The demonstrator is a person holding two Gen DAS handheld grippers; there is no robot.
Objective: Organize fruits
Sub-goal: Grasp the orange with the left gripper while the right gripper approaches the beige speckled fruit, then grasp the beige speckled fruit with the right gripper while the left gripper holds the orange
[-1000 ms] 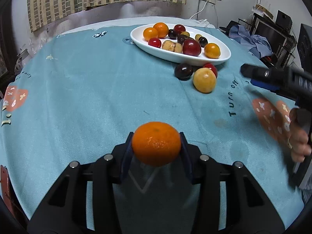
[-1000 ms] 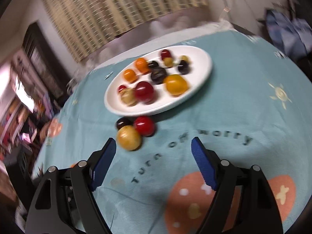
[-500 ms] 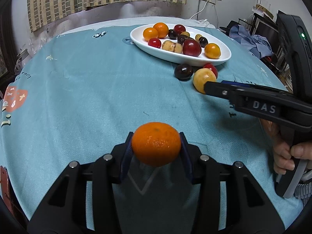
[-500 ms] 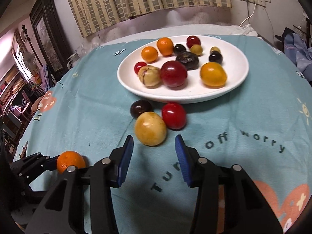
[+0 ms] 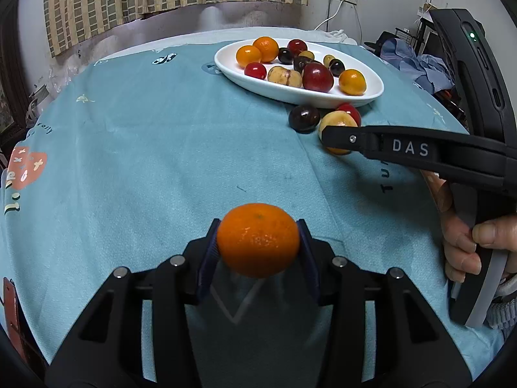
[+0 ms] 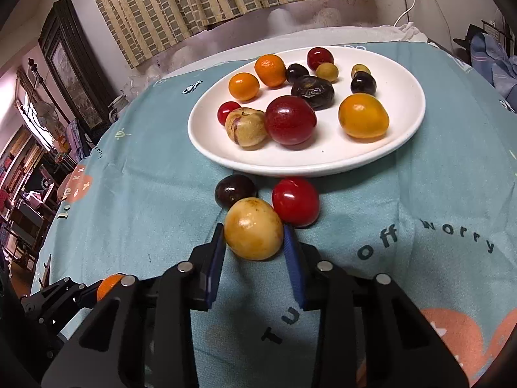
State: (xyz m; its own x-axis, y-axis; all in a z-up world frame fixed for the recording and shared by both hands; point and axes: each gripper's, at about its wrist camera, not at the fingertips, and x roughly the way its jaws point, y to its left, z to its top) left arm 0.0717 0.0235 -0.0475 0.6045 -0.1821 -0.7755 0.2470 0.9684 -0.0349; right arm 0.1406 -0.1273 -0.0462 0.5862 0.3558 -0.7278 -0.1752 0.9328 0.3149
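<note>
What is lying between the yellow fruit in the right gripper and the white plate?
In the right wrist view, a dark plum and a red fruit lie between the yellow fruit and the white plate.

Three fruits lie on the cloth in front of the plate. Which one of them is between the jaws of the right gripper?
The yellow fruit, the one nearest the camera. The jaws of the right gripper flank it, while the dark purple fruit and the red fruit lie behind it, nearer the plate.

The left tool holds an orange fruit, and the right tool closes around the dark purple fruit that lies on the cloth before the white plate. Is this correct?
One detail is wrong: the right wrist view shows the right tool around the yellow fruit, not the dark purple fruit beside it. The left tool does hold the orange fruit.
</note>
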